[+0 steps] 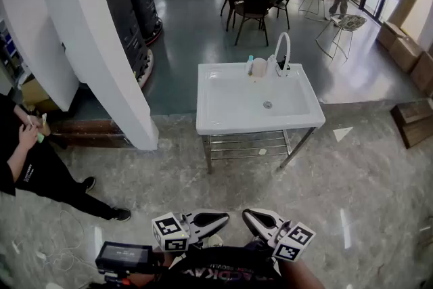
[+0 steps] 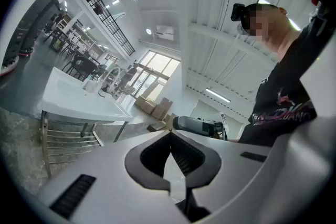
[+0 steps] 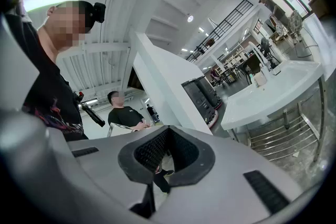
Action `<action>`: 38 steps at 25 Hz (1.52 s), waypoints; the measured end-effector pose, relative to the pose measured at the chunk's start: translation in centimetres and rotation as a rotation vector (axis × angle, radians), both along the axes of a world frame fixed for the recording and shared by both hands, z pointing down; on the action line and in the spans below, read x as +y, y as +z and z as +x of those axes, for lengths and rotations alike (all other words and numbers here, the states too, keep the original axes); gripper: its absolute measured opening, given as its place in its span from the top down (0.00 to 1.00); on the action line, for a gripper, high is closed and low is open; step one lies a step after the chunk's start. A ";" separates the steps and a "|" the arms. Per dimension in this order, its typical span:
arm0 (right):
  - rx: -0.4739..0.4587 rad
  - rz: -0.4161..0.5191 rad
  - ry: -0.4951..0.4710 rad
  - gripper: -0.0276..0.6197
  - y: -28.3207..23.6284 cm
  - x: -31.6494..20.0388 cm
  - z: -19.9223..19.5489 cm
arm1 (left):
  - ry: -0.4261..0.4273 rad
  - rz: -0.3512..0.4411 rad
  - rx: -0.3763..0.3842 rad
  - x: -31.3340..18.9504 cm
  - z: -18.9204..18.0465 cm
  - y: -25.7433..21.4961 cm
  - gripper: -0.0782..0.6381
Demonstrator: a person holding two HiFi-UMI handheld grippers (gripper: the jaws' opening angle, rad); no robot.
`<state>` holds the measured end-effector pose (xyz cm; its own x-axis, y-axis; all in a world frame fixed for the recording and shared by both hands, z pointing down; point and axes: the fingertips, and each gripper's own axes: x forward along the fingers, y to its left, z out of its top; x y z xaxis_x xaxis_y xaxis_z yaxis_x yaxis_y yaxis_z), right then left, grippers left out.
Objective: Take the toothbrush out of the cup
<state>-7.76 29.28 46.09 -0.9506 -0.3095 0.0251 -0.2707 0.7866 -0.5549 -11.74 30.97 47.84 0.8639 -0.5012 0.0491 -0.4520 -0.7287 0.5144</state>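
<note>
A white sink stand [image 1: 223, 120] is out on the floor well ahead of me. A pale cup [image 1: 258, 68] sits on its back rim beside the curved white faucet [image 1: 281, 49]. The toothbrush is too small to make out. My left gripper [image 1: 223, 217] and right gripper [image 1: 247, 214] are held close to my body at the bottom of the head view, tips turned toward each other, far from the sink. Both are shut with nothing between the jaws. The sink [image 2: 73, 105] lies off to the left in the left gripper view. It shows again as the sink [image 3: 273, 93] at the right in the right gripper view.
A thick white pillar [image 1: 95, 44] rises at the left, with black machines [image 1: 132, 0] behind it. A person in black [image 1: 30, 169] stands at the left edge. Tables and chairs [image 1: 250, 0] fill the back. Cardboard boxes [image 1: 406, 44] and a wooden crate [image 1: 414, 122] line the right.
</note>
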 end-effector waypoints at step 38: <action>-0.043 -0.020 -0.012 0.94 -0.6 -3.4 2.7 | -0.056 0.004 -0.001 -3.1 1.6 -0.5 0.88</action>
